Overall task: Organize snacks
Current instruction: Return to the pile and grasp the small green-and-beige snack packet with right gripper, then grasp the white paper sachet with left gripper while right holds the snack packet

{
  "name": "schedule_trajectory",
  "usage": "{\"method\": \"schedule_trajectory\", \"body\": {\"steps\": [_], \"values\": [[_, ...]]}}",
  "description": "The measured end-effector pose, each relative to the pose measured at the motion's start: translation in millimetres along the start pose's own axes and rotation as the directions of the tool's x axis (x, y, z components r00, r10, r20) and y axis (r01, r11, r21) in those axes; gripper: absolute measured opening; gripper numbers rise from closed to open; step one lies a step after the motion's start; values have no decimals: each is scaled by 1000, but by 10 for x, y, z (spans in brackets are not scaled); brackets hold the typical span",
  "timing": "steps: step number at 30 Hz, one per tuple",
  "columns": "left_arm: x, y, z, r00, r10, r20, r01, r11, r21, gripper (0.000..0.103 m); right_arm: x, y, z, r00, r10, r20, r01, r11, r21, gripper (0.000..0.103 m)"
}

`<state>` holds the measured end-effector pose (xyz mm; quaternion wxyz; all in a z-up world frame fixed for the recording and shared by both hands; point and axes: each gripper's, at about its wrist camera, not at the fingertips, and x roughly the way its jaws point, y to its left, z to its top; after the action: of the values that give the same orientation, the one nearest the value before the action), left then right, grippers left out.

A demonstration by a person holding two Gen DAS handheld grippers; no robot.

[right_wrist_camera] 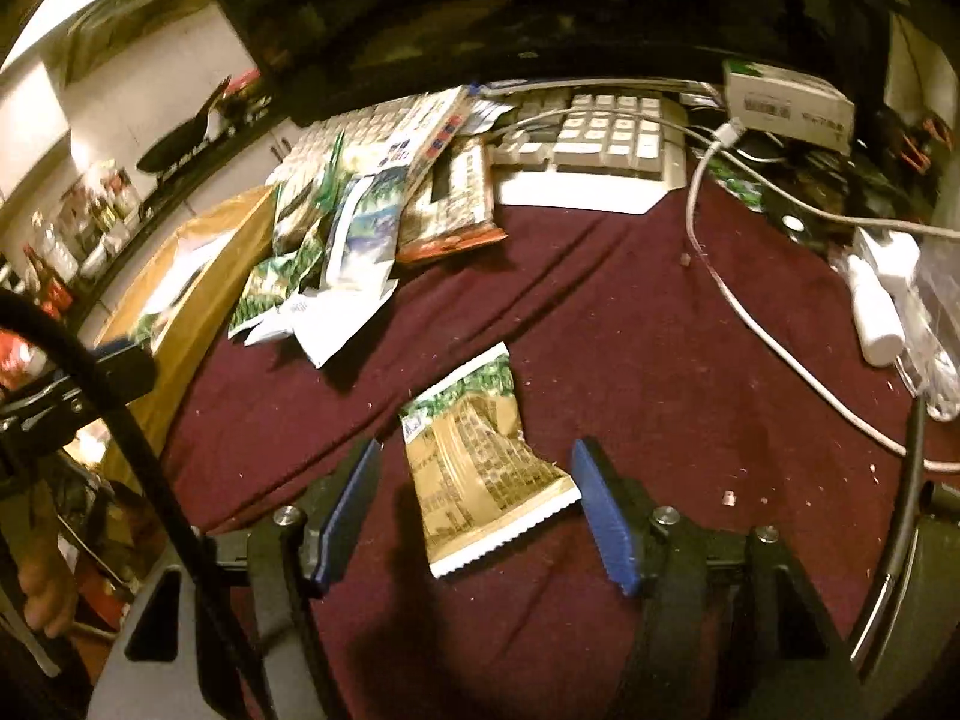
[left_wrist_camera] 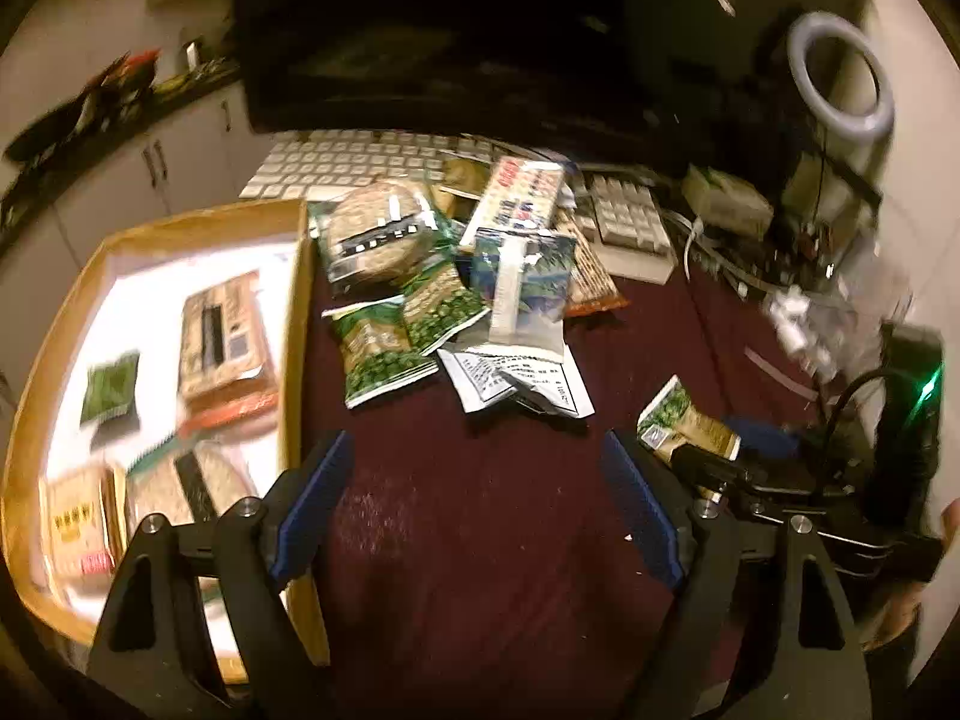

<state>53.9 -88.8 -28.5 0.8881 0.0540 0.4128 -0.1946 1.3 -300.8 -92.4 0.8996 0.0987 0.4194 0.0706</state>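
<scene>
A pile of snack packets (left_wrist_camera: 444, 276) lies on the maroon cloth in front of a keyboard; the pile also shows in the right wrist view (right_wrist_camera: 354, 228). A wooden tray (left_wrist_camera: 297, 324) at the left holds several packets, among them a small green one (left_wrist_camera: 111, 387) and a tan one (left_wrist_camera: 225, 336). My left gripper (left_wrist_camera: 474, 480) is open and empty above bare cloth beside the tray. My right gripper (right_wrist_camera: 474, 480) is open, its blue pads on either side of a tan and green packet (right_wrist_camera: 480, 468) that lies flat on the cloth. The same packet shows in the left wrist view (left_wrist_camera: 687, 420).
A white keyboard (left_wrist_camera: 360, 162) and a beige keypad (right_wrist_camera: 606, 138) sit behind the pile, under a dark monitor (left_wrist_camera: 432, 30). White cables (right_wrist_camera: 708, 252), a white box (right_wrist_camera: 786, 102) and clutter fill the right side. A ring light (left_wrist_camera: 840, 72) stands at the back right.
</scene>
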Motion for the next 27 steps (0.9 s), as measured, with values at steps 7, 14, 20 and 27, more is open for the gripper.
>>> {"method": "schedule_trajectory", "body": {"steps": [7, 14, 20, 27], "values": [[175, -148, 50, 999, 42, -19, -38, 983, 181, 85, 35, 105, -59, 997, -65, 33, 67, 995, -72, 40], [480, -258, 155, 994, 84, -65, -60, 950, 306, 84, -48, -126, 3, 996, 22, 89, -29, 997, 73, 35], [750, -226, 337, 988, 77, -132, -30, 946, 324, 64, -73, -232, 5, 993, 42, 107, -57, 988, 143, 35], [875, -207, 298, 962, 68, -264, 16, 952, 305, 62, -111, -200, -9, 990, 52, 129, -66, 991, 113, 35]]}}
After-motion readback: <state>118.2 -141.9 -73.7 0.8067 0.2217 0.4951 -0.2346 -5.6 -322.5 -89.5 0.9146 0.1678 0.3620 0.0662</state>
